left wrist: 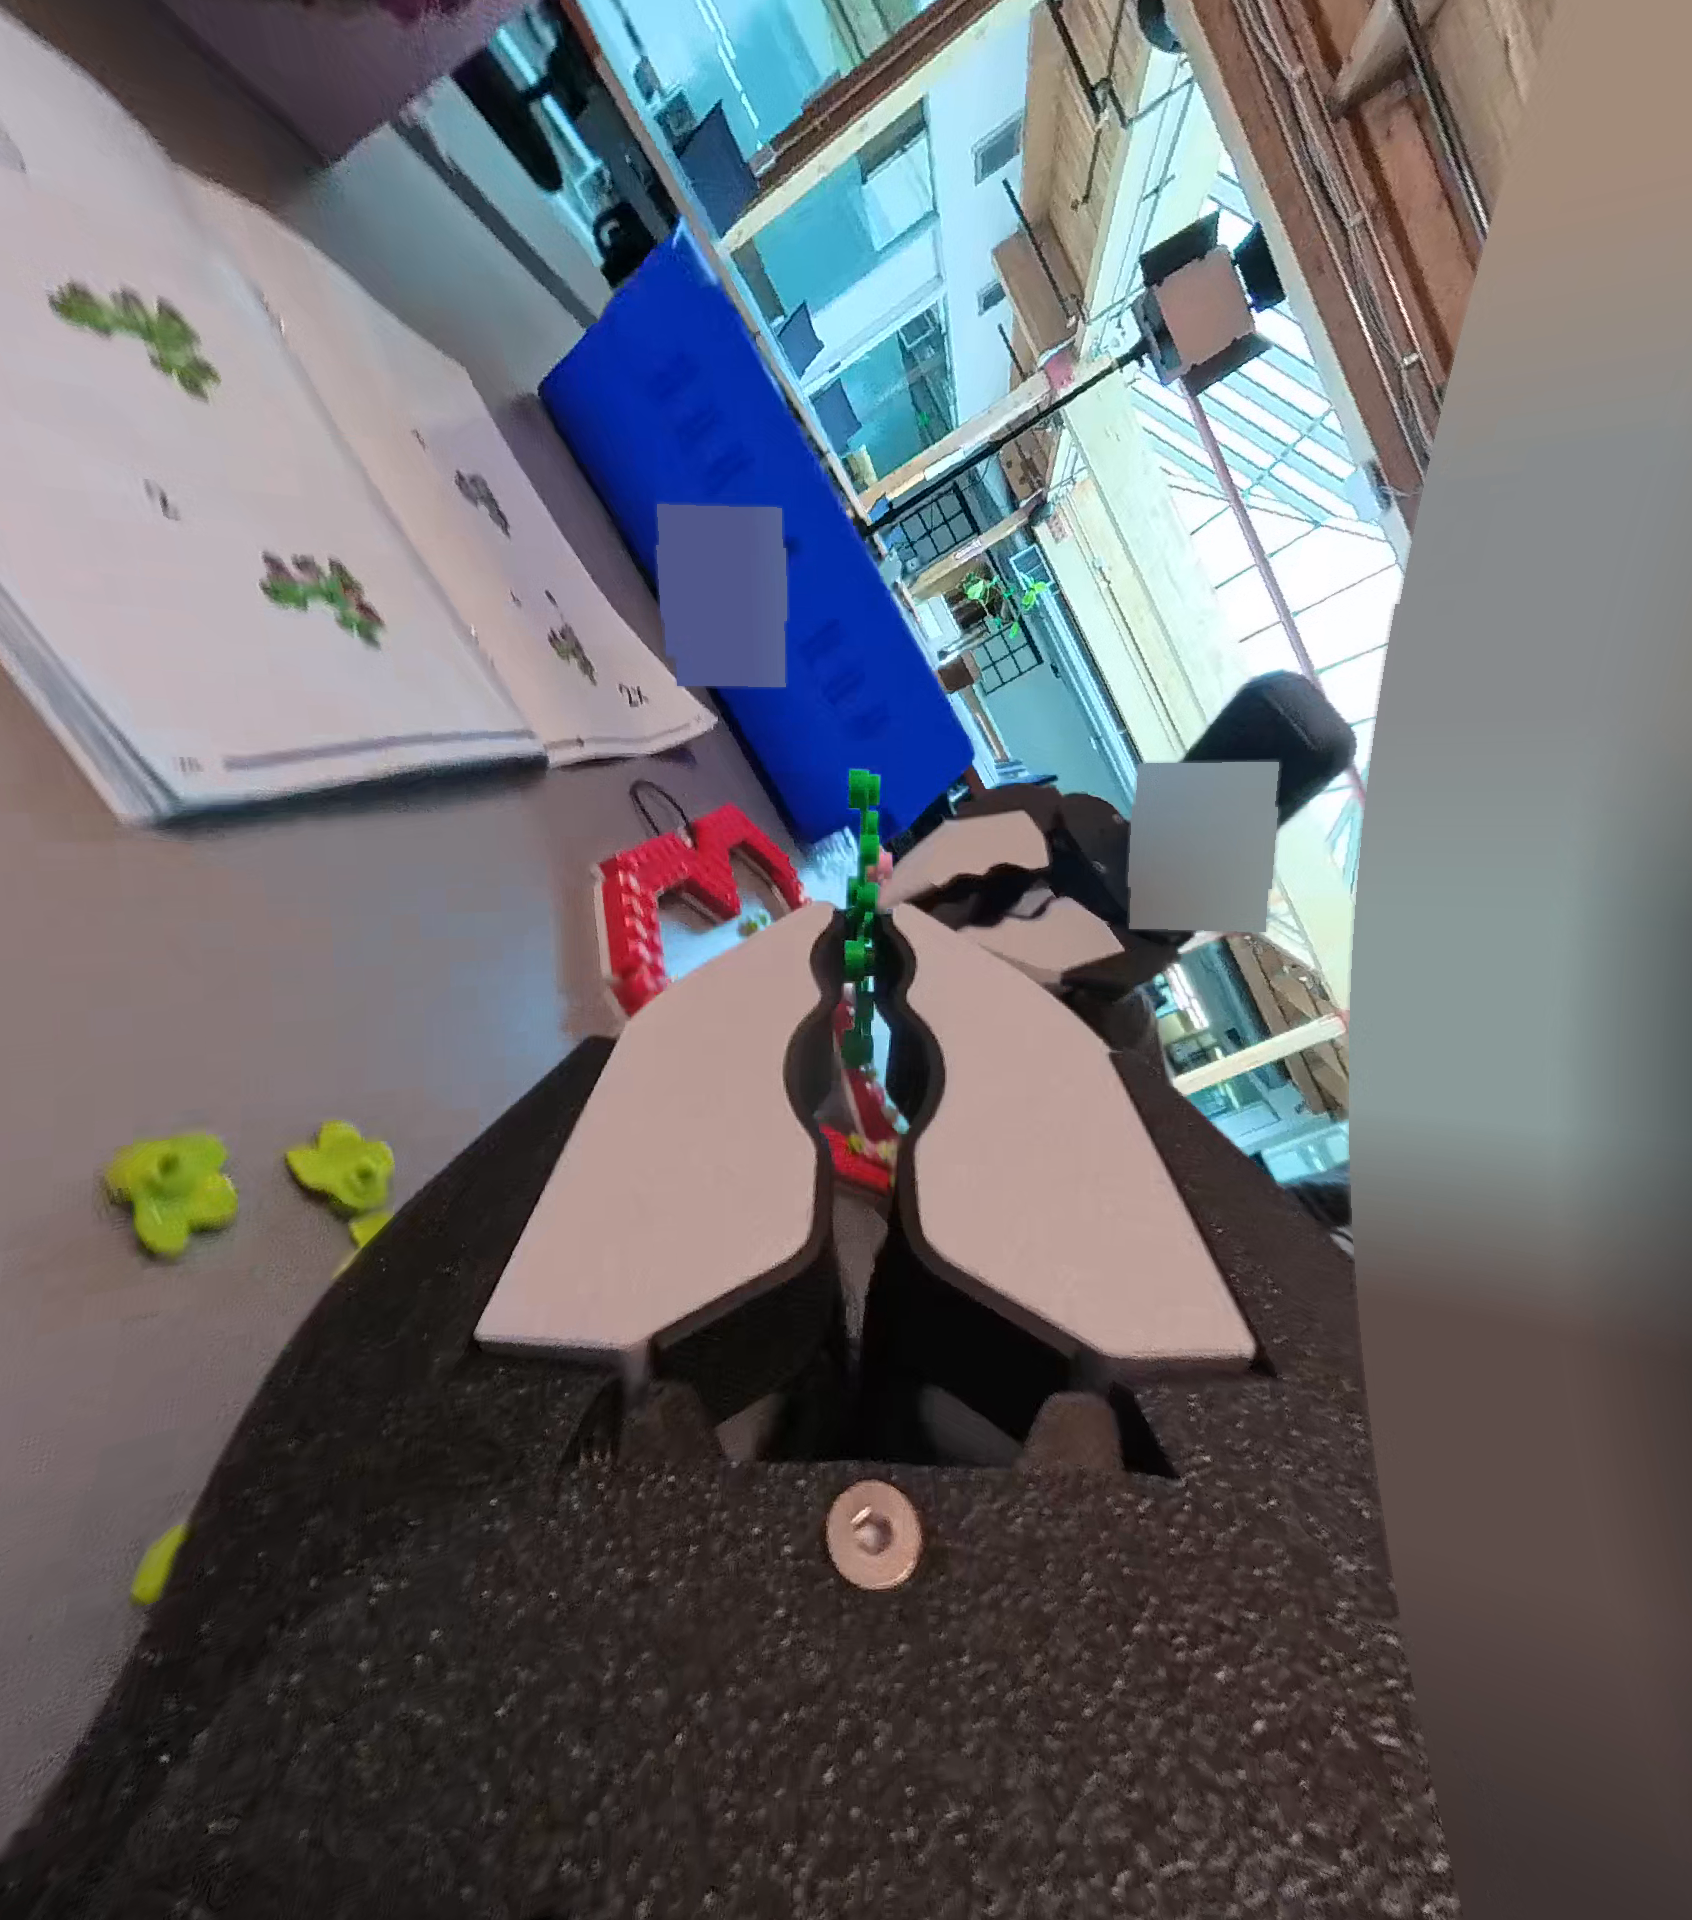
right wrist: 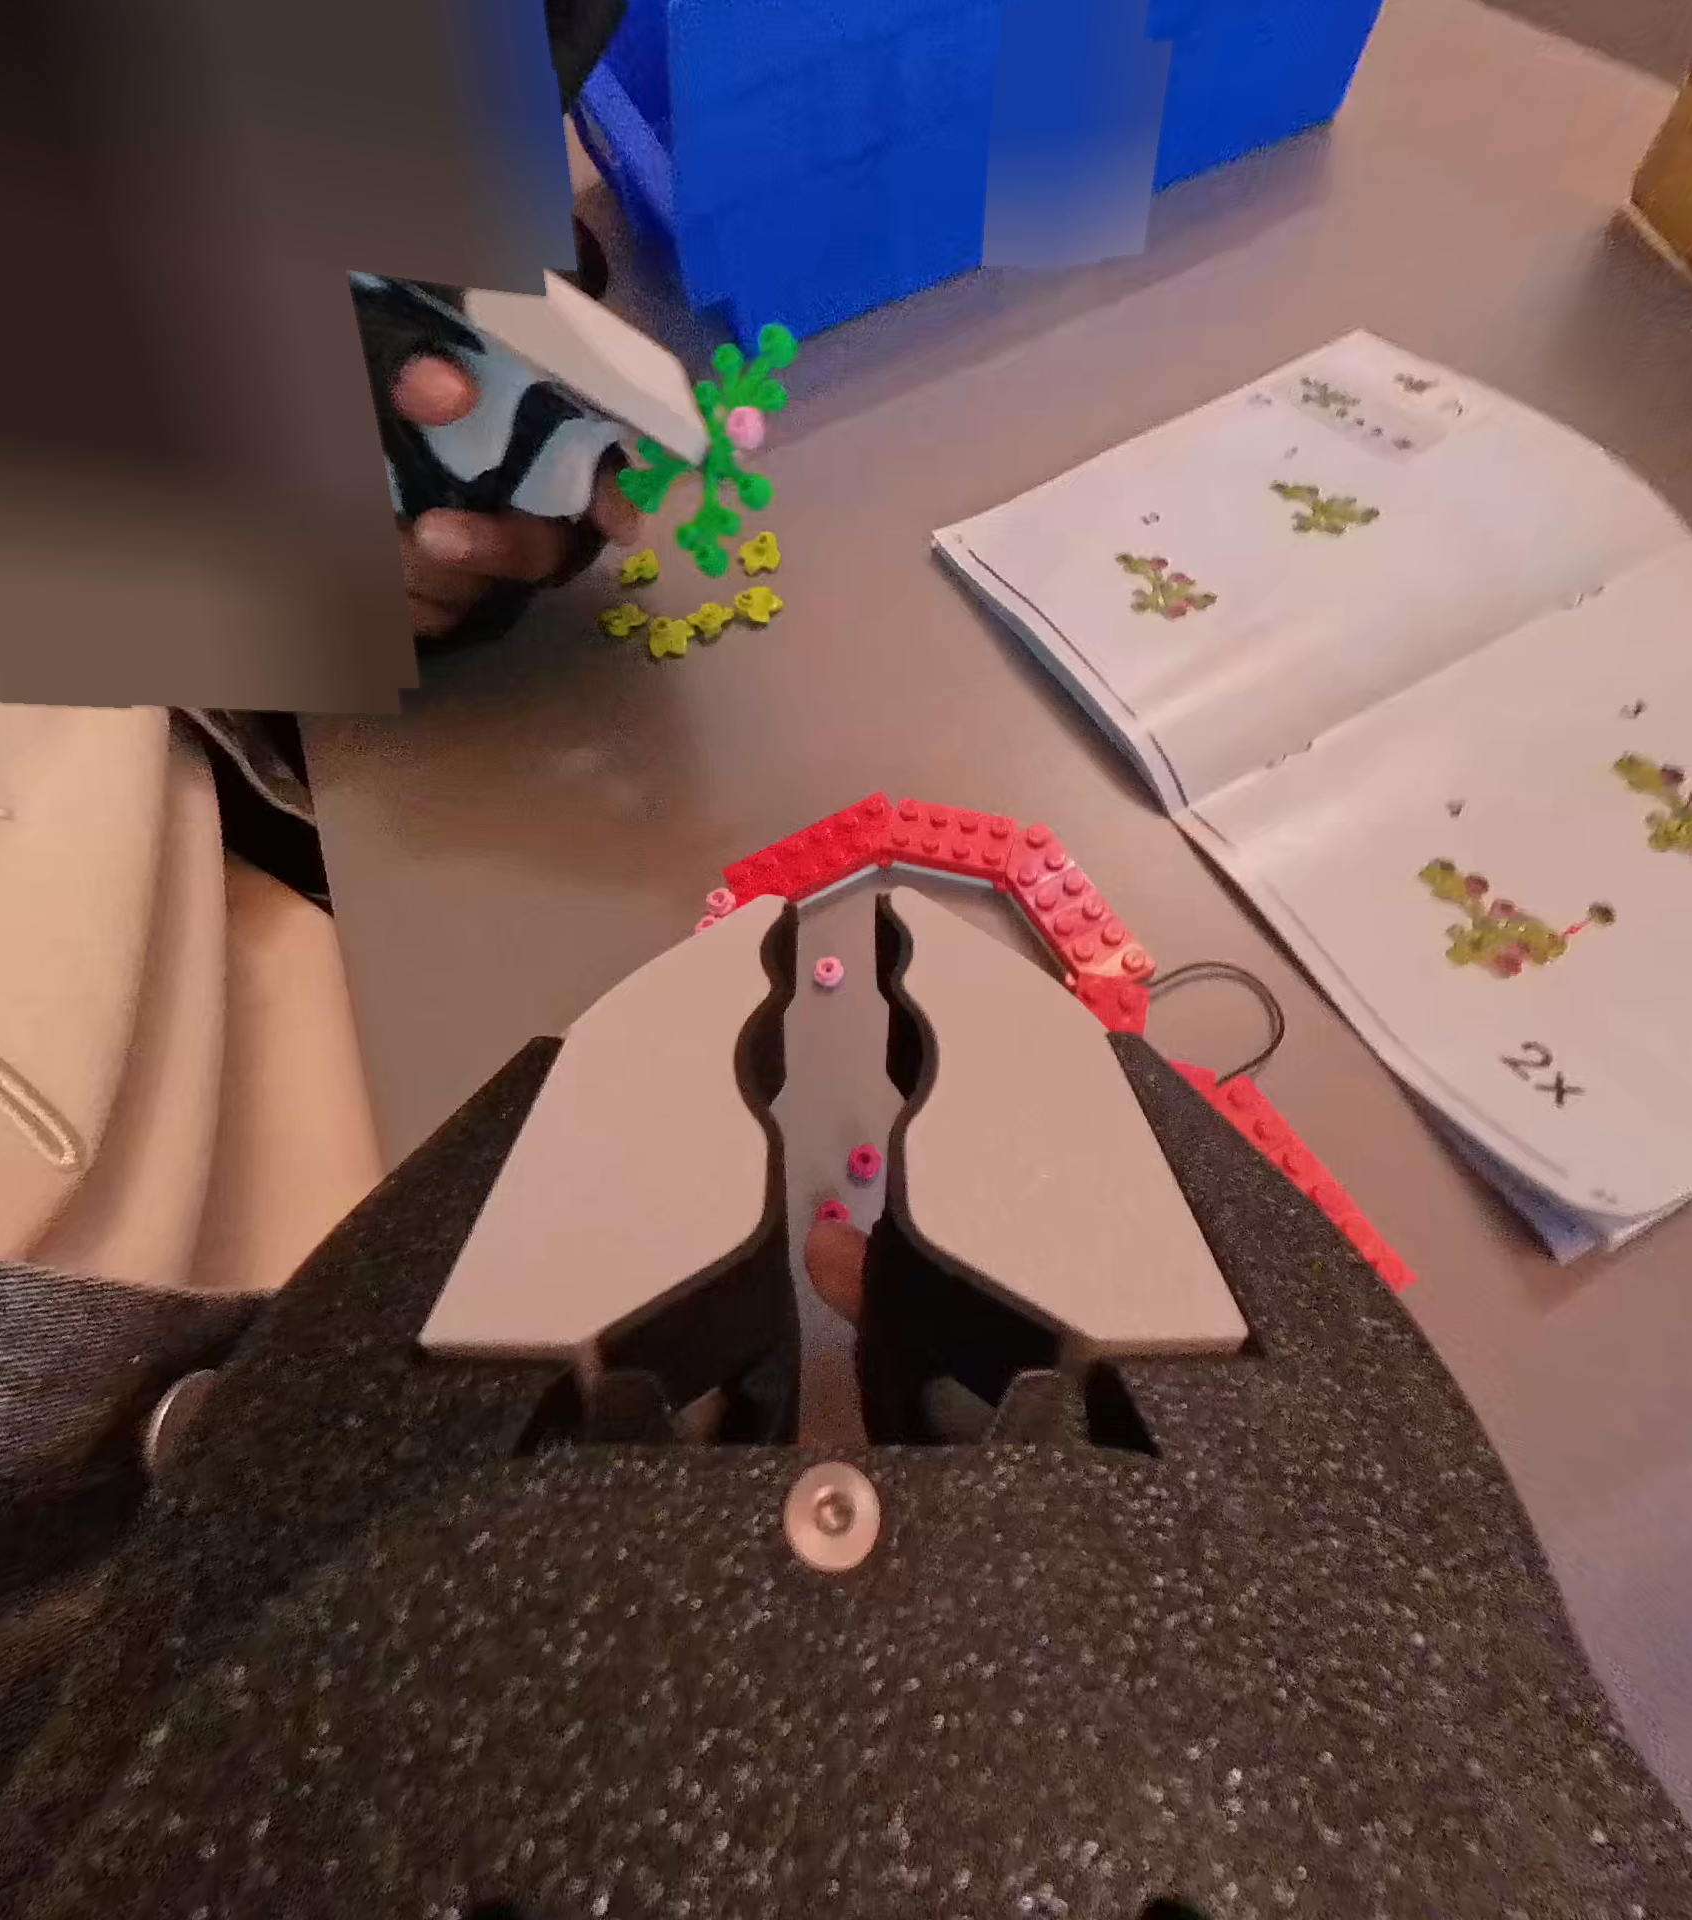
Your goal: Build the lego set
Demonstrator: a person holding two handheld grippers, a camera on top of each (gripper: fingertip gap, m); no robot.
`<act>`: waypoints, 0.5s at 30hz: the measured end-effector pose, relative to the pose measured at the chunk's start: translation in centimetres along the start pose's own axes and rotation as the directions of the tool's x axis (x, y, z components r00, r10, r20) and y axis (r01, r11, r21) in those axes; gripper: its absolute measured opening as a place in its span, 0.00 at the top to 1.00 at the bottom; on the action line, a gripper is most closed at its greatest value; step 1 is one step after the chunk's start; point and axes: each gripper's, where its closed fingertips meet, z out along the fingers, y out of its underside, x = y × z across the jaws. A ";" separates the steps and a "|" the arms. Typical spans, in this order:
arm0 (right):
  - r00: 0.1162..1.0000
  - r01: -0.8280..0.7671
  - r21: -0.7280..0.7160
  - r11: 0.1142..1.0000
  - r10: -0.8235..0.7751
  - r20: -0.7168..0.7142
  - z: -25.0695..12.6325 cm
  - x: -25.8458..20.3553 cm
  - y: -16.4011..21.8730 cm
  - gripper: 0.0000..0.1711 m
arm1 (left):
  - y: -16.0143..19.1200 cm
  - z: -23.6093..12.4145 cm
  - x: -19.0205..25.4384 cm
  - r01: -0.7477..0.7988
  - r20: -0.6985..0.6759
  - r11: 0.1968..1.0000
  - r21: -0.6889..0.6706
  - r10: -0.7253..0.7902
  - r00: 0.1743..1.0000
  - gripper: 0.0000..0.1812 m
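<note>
The left gripper (left wrist: 863, 925) clamps a green plant sprig (right wrist: 717, 457), held upright above the table. The right gripper (right wrist: 831, 914) hovers slightly open and empty, a small pink flower stud (right wrist: 827, 970) lying between its fingertips, nearest this hand.

Two matching hand-held grippers, black bodies with pale grey finger plates

Left gripper (left wrist: 861, 935) and right gripper (right wrist: 834, 914) each have a speckled, grainy black body, a silver hex-socket screw (right wrist: 831, 1515) set centrally behind the jaws, and two flat grey fingers (right wrist: 613, 1174) with wavy, black-edged inner rims. The person wears a beige garment (right wrist: 73, 997) and dark denim (right wrist: 11, 1382).
</note>
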 end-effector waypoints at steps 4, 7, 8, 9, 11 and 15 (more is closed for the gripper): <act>0.993 -0.113 -0.080 0.990 0.116 0.028 0.2 0.4 1.4 0.89 | 1.7 -0.5 -0.2 0.080 0.012 0.997 -0.012 -0.080 0.997 0.98; 0.988 -0.139 -0.150 0.979 0.147 0.038 0.4 0.8 2.5 0.93 | 1.8 -0.6 -0.1 0.083 0.018 0.996 0.013 -0.083 0.996 0.98; 0.991 -0.120 -0.165 0.979 0.129 0.047 0.5 0.8 2.6 0.96 | 1.8 -0.5 -0.3 0.080 0.029 0.997 0.015 -0.081 0.996 0.98; 0.993 -0.097 -0.182 0.979 0.107 0.047 0.7 0.8 2.8 0.98 | 1.9 -0.5 -0.4 0.081 0.039 0.997 0.017 -0.081 0.996 0.98; 0.998 -0.041 -0.237 0.971 0.053 0.044 1.1 0.8 3.2 0.97 | 2.0 -0.5 -0.7 0.090 0.055 0.996 0.015 -0.091 0.994 0.98; 0.996 0.088 -0.372 0.924 -0.073 0.053 0.9 0.6 4.8 0.98 | 2.1 -0.5 -0.7 0.092 0.054 0.996 0.006 -0.092 0.994 0.98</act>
